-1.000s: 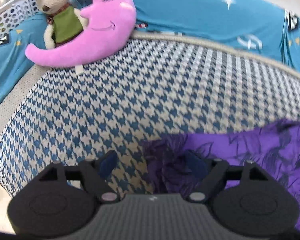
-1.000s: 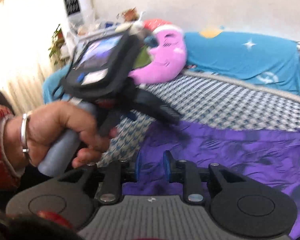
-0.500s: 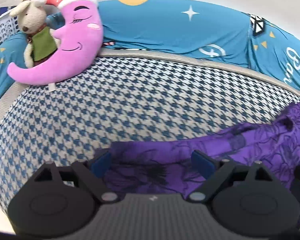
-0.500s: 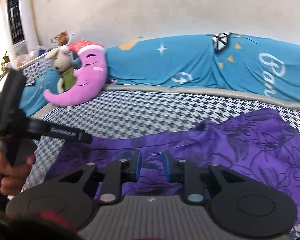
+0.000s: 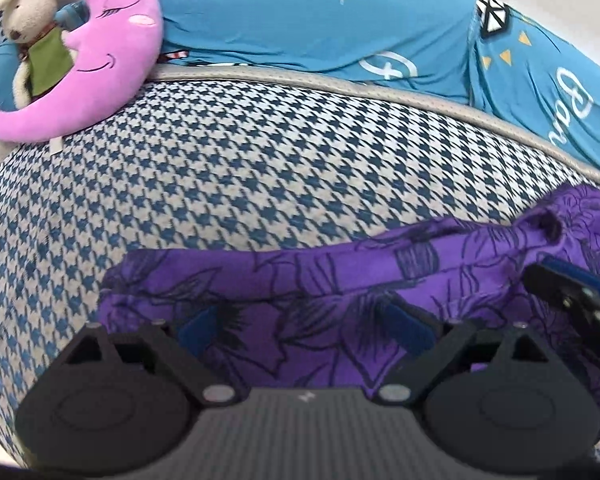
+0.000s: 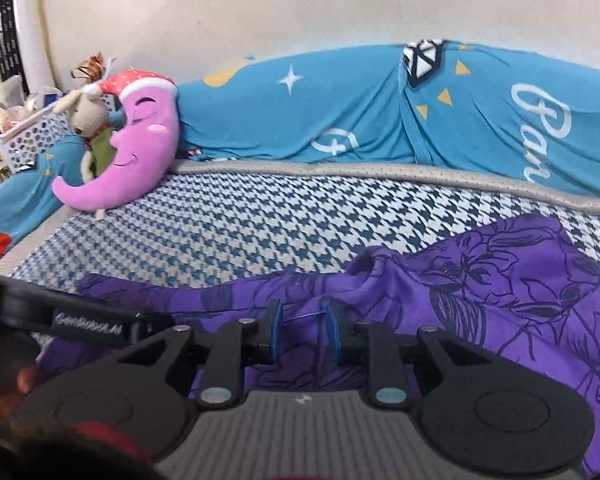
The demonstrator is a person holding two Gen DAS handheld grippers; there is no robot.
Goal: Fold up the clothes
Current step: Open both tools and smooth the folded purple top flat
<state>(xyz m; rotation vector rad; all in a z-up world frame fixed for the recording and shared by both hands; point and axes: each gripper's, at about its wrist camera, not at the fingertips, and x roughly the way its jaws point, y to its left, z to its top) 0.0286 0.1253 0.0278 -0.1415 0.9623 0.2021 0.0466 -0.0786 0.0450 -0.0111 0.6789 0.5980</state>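
While the purple garment (image 5: 340, 276) lies bunched on the houndstooth bed (image 5: 260, 152), the left gripper (image 5: 304, 326) stands wide over its edge and the right gripper (image 6: 300, 330) is narrowed, pinching nothing visible. Thin, slack fabric may slip, skewing any fold.

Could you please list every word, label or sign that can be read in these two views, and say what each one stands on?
"Bar", white script cut off by the fold and the frame edge: on the blue cover behind the bed.
White lettering on the left gripper, seen on its black side bar in the right wrist view: too blurred to read.
Dark panel on the white unit at far left: too small to read.
The purple garment bears only drawn flowers.
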